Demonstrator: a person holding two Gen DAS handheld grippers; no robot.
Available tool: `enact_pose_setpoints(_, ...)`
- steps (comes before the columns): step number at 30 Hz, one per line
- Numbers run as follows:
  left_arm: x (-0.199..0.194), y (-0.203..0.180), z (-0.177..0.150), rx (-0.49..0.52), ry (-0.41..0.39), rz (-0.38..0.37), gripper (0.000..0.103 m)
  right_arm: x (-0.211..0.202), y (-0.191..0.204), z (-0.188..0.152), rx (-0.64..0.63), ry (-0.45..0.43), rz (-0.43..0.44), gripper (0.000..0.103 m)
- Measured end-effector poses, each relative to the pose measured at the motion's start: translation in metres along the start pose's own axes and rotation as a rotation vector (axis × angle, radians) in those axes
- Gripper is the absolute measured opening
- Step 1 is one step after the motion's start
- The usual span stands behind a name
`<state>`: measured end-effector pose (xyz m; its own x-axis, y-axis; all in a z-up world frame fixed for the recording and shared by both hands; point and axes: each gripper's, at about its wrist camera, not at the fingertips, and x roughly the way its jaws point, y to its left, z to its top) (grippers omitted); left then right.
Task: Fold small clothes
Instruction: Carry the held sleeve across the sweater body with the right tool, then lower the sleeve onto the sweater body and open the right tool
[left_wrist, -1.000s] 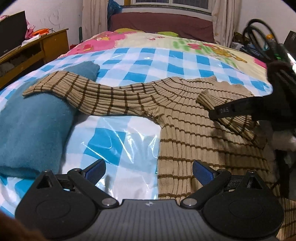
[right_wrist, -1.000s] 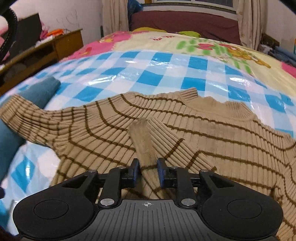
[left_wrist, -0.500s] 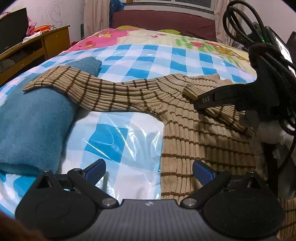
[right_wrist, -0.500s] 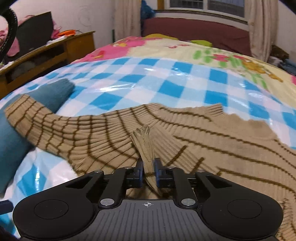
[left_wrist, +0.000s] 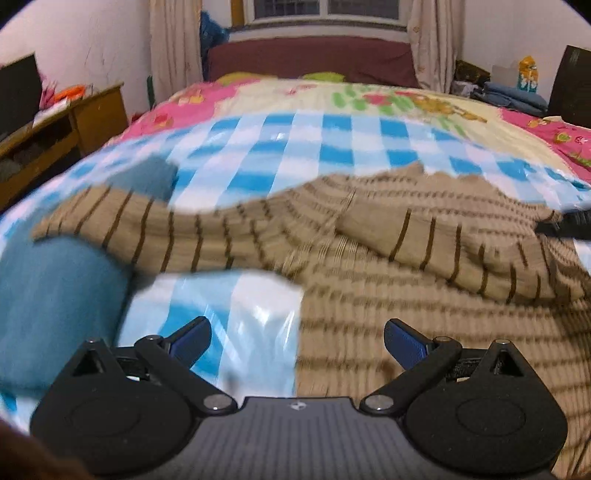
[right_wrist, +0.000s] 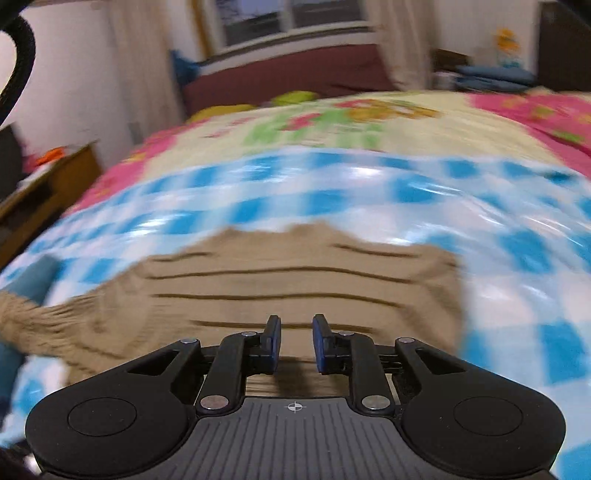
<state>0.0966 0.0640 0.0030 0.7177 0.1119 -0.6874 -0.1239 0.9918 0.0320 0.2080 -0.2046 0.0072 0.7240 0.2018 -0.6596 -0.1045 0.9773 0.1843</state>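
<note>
A tan sweater with thin brown stripes (left_wrist: 388, 273) lies flat on the blue-and-white checked sheet (left_wrist: 295, 147). Its right sleeve (left_wrist: 443, 243) is folded across the chest; its left sleeve (left_wrist: 147, 229) stretches out left over a blue cloth. My left gripper (left_wrist: 297, 338) is open and empty, low over the sweater's left side edge. My right gripper (right_wrist: 296, 343) has its jaws slightly apart with nothing between them, above the sweater's body (right_wrist: 295, 280). The right wrist view is motion-blurred.
A folded blue cloth (left_wrist: 55, 302) lies at the left beside the sweater. A wooden cabinet (left_wrist: 55, 136) stands left of the bed. A floral quilt (left_wrist: 369, 99) covers the far half of the bed. Folded blue items (left_wrist: 513, 96) sit at far right.
My right gripper let go of the right sleeve cuff, which now rests across the chest, and pulled back to the right. My left gripper stayed open and shifted slightly.
</note>
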Motion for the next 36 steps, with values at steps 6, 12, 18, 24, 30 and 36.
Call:
enact_pose_setpoints(6, 0.002, -0.025, 0.026, 0.023, -0.030, -0.024, 0.103, 0.027, -0.053, -0.006, 0.103, 0.060, -0.187, 0.008)
enact_pose_setpoints(12, 0.000, -0.035, 0.009, 0.078, 0.003, -0.017, 0.103, 0.020, -0.062, 0.002, 0.154, 0.032, -0.225, 0.015)
enact_pose_setpoints(18, -0.005, -0.017, -0.009, 0.046, 0.030, -0.004, 0.103, -0.008, -0.003, 0.005, -0.020, -0.042, -0.104, 0.021)
enact_pose_setpoints(24, -0.003, 0.009, -0.017, -0.003, 0.040, 0.027, 0.103, 0.014, 0.094, -0.004, -0.221, 0.018, 0.197, 0.027)
enact_pose_setpoints(30, 0.009, 0.015, -0.029, -0.038, 0.082, -0.031, 0.103, 0.052, 0.156, -0.021, -0.362, 0.090, 0.260, 0.041)
enact_pose_setpoints(36, 0.013, 0.001, -0.036, 0.018, 0.092, -0.067, 0.103, 0.068, 0.163, -0.023, -0.351, 0.094, 0.189, 0.017)
